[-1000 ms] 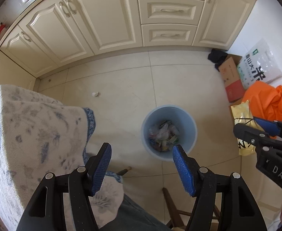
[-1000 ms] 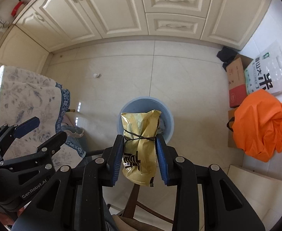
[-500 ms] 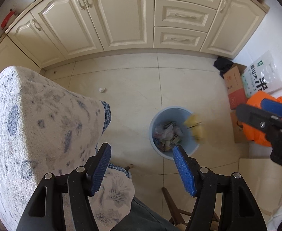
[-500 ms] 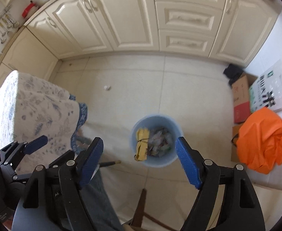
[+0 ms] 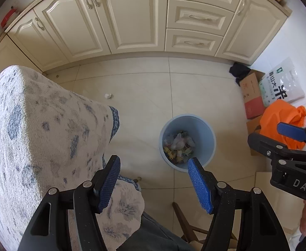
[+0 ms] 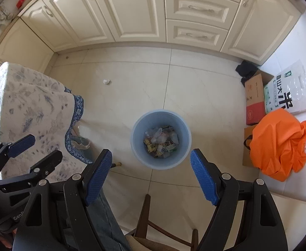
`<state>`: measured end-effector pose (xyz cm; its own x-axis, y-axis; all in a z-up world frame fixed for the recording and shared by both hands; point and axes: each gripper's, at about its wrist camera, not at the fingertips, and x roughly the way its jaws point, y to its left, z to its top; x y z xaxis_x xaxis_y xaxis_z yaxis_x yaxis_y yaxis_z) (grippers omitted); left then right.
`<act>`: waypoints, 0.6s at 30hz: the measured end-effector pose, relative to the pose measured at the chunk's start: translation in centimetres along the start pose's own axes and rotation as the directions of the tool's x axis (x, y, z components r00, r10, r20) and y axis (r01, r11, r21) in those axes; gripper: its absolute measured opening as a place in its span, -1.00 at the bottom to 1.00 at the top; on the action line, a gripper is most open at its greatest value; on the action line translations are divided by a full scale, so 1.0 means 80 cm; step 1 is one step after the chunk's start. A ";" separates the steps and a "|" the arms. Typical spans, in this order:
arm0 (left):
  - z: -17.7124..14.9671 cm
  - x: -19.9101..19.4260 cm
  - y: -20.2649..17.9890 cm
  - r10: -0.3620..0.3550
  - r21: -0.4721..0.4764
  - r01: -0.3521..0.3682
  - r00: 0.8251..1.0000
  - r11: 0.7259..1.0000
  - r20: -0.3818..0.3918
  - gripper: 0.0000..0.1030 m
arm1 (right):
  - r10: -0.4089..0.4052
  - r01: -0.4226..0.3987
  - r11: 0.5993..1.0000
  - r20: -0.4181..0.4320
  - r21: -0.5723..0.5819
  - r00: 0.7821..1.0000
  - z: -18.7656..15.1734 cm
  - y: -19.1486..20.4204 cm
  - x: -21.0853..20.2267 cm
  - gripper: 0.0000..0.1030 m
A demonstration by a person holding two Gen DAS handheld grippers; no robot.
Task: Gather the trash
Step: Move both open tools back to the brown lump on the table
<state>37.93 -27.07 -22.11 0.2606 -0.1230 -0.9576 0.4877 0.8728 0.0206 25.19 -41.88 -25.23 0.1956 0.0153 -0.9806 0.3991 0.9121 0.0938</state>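
A light blue bin (image 5: 207, 138) (image 6: 138, 138) stands on the tiled floor below both grippers, holding mixed wrappers and plastic (image 5: 179, 146) (image 6: 161, 141), some of them yellow. My left gripper (image 5: 153, 160) hangs open above the bin's near left side with nothing between its blue pads. My right gripper (image 6: 151, 152) is open wide over the bin's near rim, also empty. A small white crumpled scrap (image 5: 108, 95) (image 6: 106, 81) lies on the floor beyond the table. Each gripper also shows at the edge of the other's view.
A table under a blue-flowered cloth (image 5: 38, 136) (image 6: 23, 104) fills the left. Cream cabinets (image 5: 132, 21) line the far wall. An orange bag (image 6: 278, 142), cardboard boxes (image 6: 254, 96) and a white sack (image 6: 288, 90) sit at the right. A wooden chair frame (image 6: 142, 215) and a person's trouser leg lie beneath me.
My right gripper opened and the tied yellow packet it held fell into the bin. Both grippers drifted slightly, so more of the table shows in the left wrist view.
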 end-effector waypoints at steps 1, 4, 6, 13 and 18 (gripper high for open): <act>-0.002 -0.003 0.000 -0.002 -0.001 0.002 1.000 1.000 0.002 0.22 | -0.002 0.002 1.000 -0.002 0.000 1.000 -0.002 0.000 0.001 0.53; -0.004 -0.009 0.001 -0.005 -0.009 0.005 1.000 1.000 0.011 0.22 | -0.005 0.005 1.000 -0.013 0.003 1.000 -0.007 0.000 0.002 0.53; -0.009 -0.015 0.001 -0.007 -0.009 0.008 1.000 1.000 0.021 0.22 | 0.000 0.000 1.000 -0.022 0.006 1.000 -0.010 -0.001 0.003 0.53; -0.031 -0.042 0.008 -0.020 -0.010 0.021 0.998 1.000 0.061 0.22 | 0.020 -0.020 1.000 -0.038 0.013 0.999 -0.019 0.005 -0.005 0.53; -0.055 -0.067 0.016 -0.031 -0.019 0.033 0.996 0.999 0.089 0.22 | 0.012 -0.012 1.000 -0.005 -0.008 1.000 -0.025 0.025 -0.022 0.53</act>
<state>33.48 -23.18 -18.21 0.3184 -0.1916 -0.9284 0.4802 0.8770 -0.0163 23.82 -39.29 -23.67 0.1953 0.0282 -0.9803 0.3894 0.9152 0.1039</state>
